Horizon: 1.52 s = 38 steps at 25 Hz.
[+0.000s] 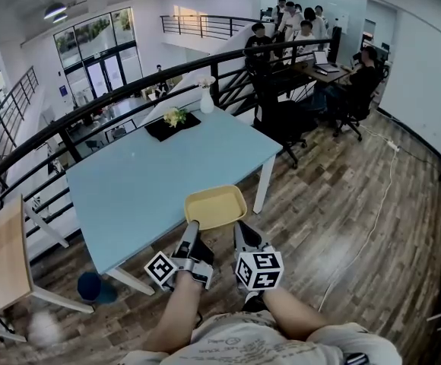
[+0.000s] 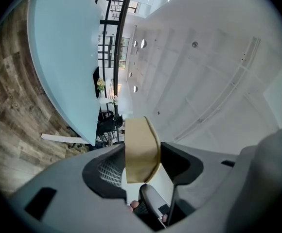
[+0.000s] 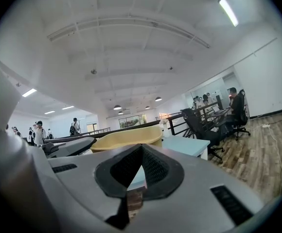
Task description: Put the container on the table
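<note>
A shallow yellow container (image 1: 215, 206) hangs over the near edge of the light blue table (image 1: 144, 181). My left gripper (image 1: 192, 225) is shut on its near left rim and my right gripper (image 1: 238, 225) on its near right rim. In the left gripper view the container (image 2: 140, 149) stands edge-on, clamped between the two pads. In the right gripper view its rim (image 3: 126, 139) shows just past the tips of my right gripper (image 3: 138, 147), whose jaws are nearly together; the contact itself is hidden.
A black mat with flowers (image 1: 173, 122) and a white vase (image 1: 207, 101) sit at the table's far edge. Beyond it runs a black railing (image 1: 129, 93). Office chairs (image 1: 281, 124) and seated people are at the back right. A blue object (image 1: 93, 286) lies on the floor at left.
</note>
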Motion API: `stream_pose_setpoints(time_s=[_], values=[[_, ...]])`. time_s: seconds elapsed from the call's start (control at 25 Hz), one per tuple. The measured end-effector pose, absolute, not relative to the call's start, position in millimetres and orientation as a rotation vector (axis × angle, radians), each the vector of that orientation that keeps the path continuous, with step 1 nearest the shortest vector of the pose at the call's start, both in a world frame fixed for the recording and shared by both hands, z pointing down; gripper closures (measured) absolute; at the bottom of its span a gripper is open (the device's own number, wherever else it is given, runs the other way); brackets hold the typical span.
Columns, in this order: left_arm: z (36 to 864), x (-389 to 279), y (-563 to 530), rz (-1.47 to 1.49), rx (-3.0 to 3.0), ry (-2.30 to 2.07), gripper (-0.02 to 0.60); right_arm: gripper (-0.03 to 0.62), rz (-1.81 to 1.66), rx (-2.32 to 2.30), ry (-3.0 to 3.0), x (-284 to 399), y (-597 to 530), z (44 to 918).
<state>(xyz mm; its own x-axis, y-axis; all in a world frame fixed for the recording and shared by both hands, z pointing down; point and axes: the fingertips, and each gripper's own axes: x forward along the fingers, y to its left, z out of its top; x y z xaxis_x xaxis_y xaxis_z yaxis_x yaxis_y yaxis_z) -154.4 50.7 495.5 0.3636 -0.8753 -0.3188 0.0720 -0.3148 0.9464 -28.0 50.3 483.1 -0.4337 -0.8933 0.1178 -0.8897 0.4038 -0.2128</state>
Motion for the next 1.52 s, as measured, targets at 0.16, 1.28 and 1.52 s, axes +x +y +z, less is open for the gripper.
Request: stream_pose_setpoints(time_s=[0.16,1.28,1.52], values=[[502.9,-159.2,42.7,-1.134,1.590,-0.747,0.345,0.591,-0.387,-1.676,2.611,-32.2,40.6,485.1],[535.4,-150.0,-204.2,-1.090,1.577,-0.767,0.345,0.591,-0.448,-1.689,2.597,-19.9,-211.1,516.9],[526.4,-138.3,-289.2,-1.102,1.578,-0.751,0.345,0.591,-0.435,-1.688,2.612,-10.7,-294.4,508.3]])
